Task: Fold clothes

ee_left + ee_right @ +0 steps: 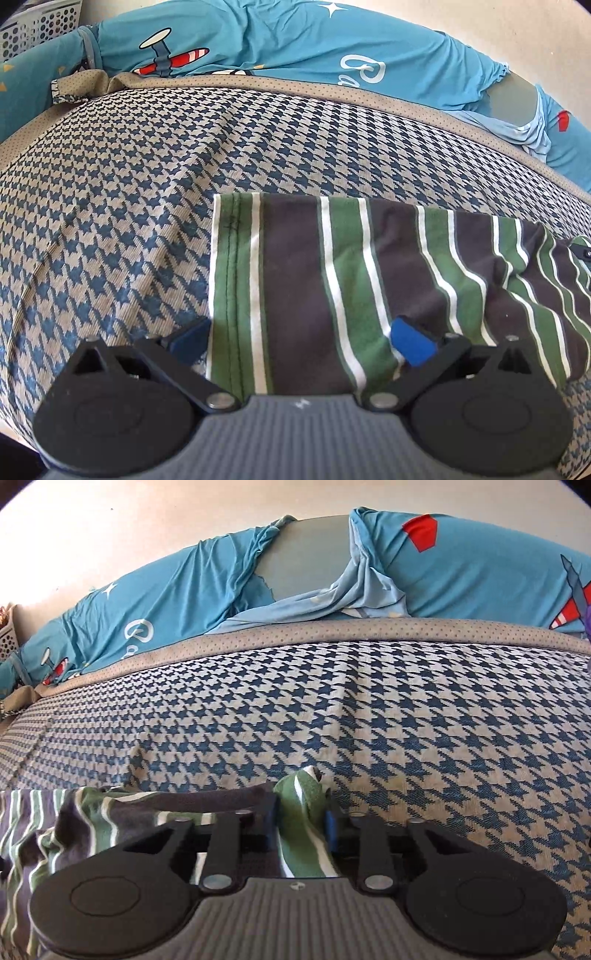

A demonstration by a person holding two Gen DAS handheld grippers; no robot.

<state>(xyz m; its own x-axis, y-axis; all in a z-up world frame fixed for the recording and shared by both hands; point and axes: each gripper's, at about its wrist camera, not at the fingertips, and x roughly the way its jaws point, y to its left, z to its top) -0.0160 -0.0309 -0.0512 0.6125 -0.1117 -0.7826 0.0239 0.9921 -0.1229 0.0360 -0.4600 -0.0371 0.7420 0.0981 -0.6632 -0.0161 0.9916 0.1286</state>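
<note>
The right gripper point(301, 821) pinches a bunched fold of the striped garment point(299, 801) at lower centre. The left gripper point(301, 338) stands wide open over the striped garment point(369, 277), which lies on the houndstooth cover point(110, 203).

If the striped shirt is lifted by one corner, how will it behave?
The striped shirt will probably hang limp: it already wrinkles and bunches where the right gripper pinches it. It looks thin and light. It may drag on the houndstooth cover rather than slide freely.
</note>
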